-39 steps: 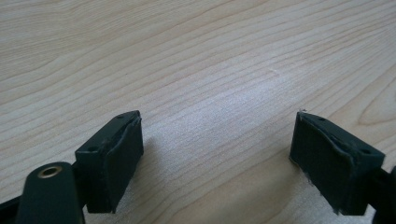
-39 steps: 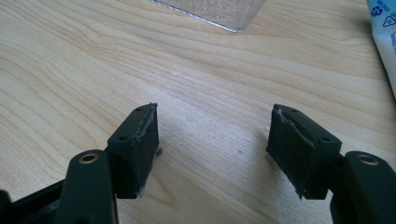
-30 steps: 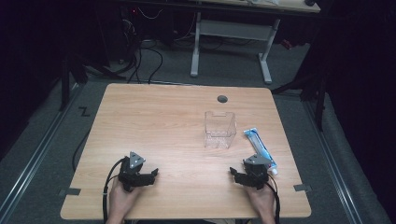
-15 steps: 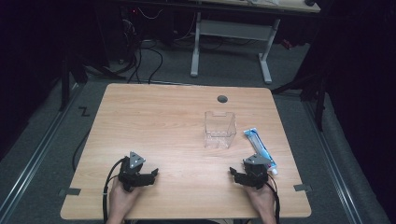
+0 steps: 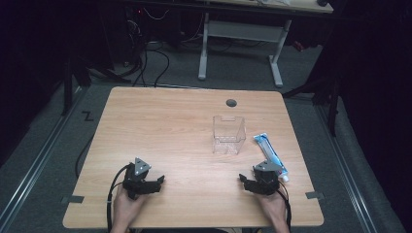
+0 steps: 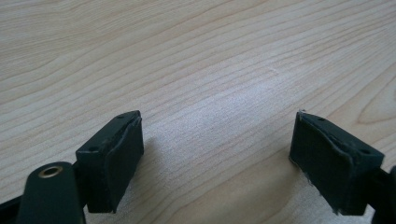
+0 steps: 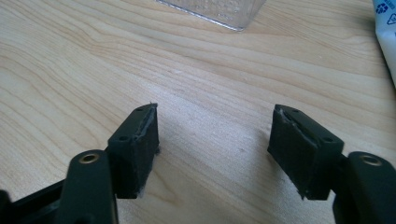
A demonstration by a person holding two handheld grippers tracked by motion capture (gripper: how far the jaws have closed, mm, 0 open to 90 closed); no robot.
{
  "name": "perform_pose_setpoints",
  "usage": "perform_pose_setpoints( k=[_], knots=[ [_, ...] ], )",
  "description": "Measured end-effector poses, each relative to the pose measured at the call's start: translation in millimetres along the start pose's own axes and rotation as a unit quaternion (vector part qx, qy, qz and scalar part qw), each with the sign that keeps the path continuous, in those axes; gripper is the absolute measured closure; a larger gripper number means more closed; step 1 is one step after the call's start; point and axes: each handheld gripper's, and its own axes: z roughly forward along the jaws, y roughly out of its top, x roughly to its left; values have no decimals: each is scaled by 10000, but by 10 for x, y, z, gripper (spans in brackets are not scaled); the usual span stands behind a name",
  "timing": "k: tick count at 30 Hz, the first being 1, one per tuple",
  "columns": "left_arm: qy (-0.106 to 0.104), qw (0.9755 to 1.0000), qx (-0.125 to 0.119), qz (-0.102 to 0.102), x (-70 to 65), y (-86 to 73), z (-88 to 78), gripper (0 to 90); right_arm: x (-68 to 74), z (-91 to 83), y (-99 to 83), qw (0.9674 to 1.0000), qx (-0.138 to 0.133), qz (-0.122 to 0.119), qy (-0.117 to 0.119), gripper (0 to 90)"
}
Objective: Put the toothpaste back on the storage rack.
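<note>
One clear plastic box stands upright right of the worktop's middle, and it looks empty. One toothpaste tube lies flat just beside it, toward the right edge, not touching the box. Two grippers rest near the front edge. The left gripper sits toward the front left corner, jaws spread wide over bare wood. The right gripper sits just in front of the tube's near end, jaws wide too, holding nothing.

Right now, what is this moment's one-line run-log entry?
left gripper: open, empty, on table | right gripper: open, empty, beside toothpaste tube | clear plastic box: upright, untouched
</note>
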Motion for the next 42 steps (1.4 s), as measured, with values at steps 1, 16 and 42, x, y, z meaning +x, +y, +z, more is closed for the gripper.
perform_pose_setpoints(
  k=[1,16,42],
  knots=[
    [1,10000,0,1,0,0,0,176,-4,-7,0,10000,11,19,-2,347],
    [4,10000,5,8,0,0,-1,176,-110,-189,-47,9992,-266,274,145,395],
    [9,10000,7,7,-1,0,-1,175,-397,-467,-48,9969,-555,562,-41,435]
  ],
)
